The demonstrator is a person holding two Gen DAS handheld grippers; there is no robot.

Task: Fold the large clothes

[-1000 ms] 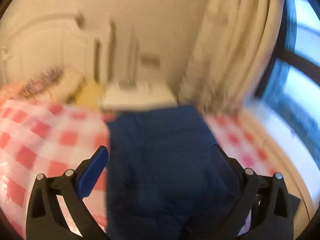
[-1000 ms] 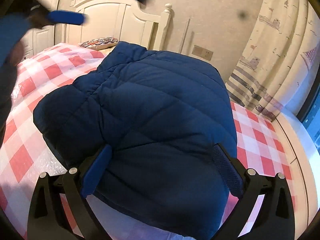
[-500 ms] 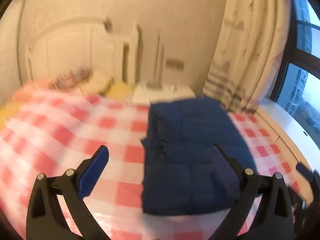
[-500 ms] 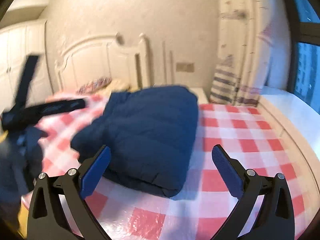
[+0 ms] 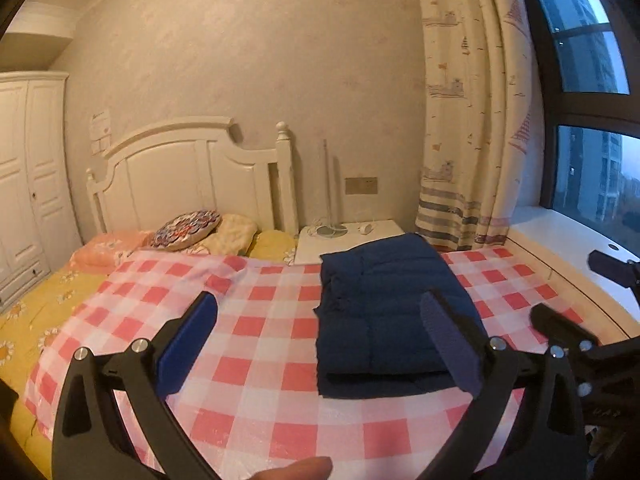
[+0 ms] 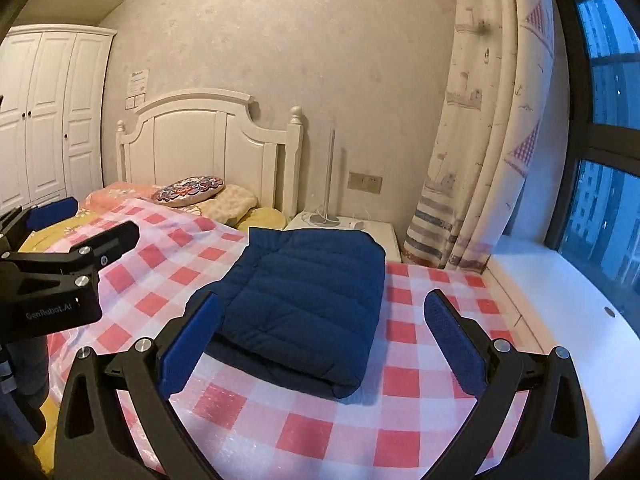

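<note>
A dark blue quilted jacket (image 5: pixel 390 312) lies folded into a thick rectangle on the red-and-white checked sheet (image 5: pixel 256 344) over the bed. The same jacket (image 6: pixel 308 304) fills the middle of the right wrist view. My left gripper (image 5: pixel 320 348) hangs open above the sheet, well back from the jacket, with nothing between its blue pads. My right gripper (image 6: pixel 320 344) is open too, held off the near corner of the jacket and touching nothing. The left gripper (image 6: pixel 68 248) shows at the left edge of the right wrist view; the right gripper's black frame (image 5: pixel 576 336) shows at the left view's right edge.
A white headboard (image 5: pixel 192 176) and pillows (image 5: pixel 188 230) stand at the far end. A white nightstand (image 5: pixel 348 236) with a lamp base sits beside the bed. Curtain (image 5: pixel 472 120), window sill (image 6: pixel 560 300) and window run along the right. A white wardrobe (image 6: pixel 48 120) is at the left.
Both grippers have pulled back and up from the jacket, which now lies folded and alone on the sheet. Earlier the jacket filled both views up close.
</note>
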